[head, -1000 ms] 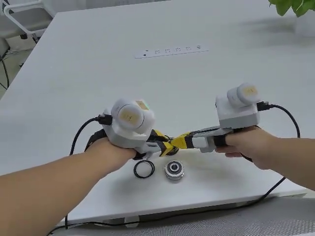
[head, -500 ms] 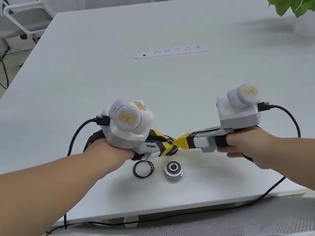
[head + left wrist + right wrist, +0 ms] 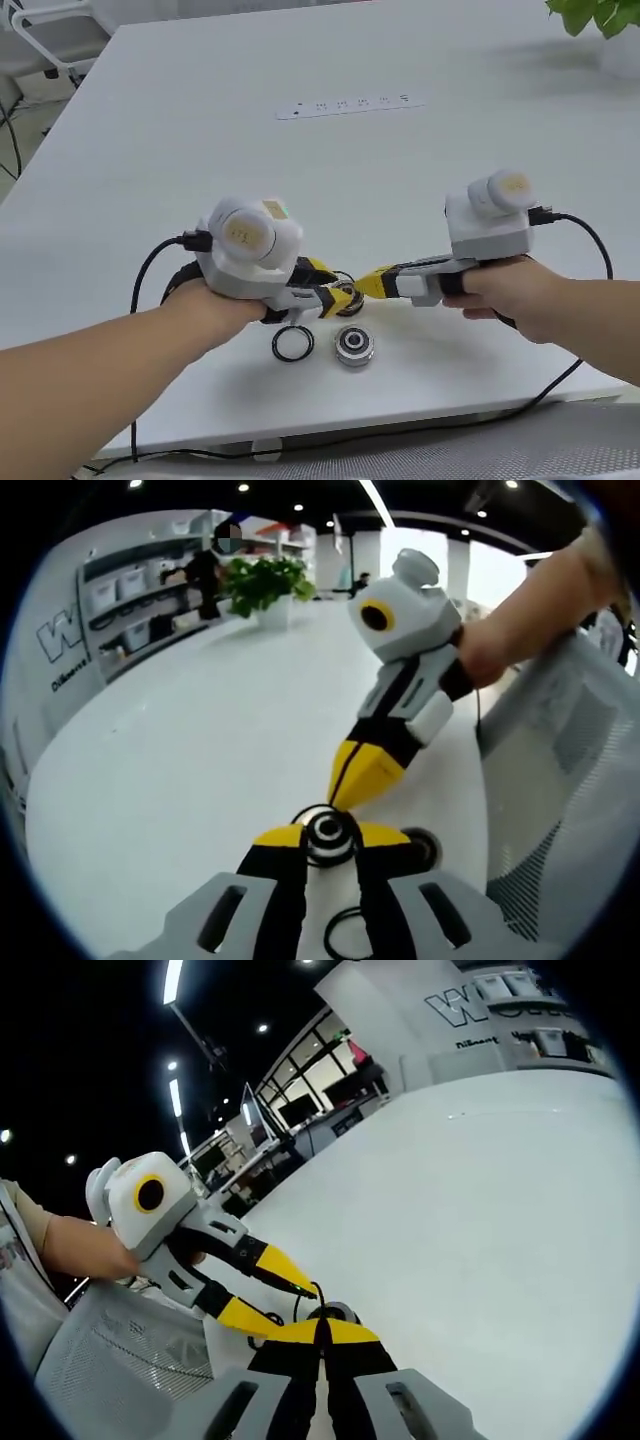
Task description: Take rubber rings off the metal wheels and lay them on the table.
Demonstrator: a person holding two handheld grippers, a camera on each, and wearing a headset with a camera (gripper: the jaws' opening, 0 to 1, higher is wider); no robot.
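While the left claw [image 3: 328, 830] clamps a metal wheel [image 3: 347, 297] above the table's [image 3: 200, 120] near edge, a loose ring [image 3: 292, 343] and a second wheel [image 3: 354, 344] lie side by side below, and the right claw [image 3: 320, 1328], pressed together, pinches the held wheel's rubber ring [image 3: 305, 812].

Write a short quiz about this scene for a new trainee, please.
1. True or false: the left gripper clamps a metal wheel between its jaws.
2. What lies on the table next to the loose rubber ring? A. a second wheel B. a screwdriver C. a cup
3. Which gripper has its jaw tips pressed together?
Key: 1 true; 2 A; 3 the right gripper.
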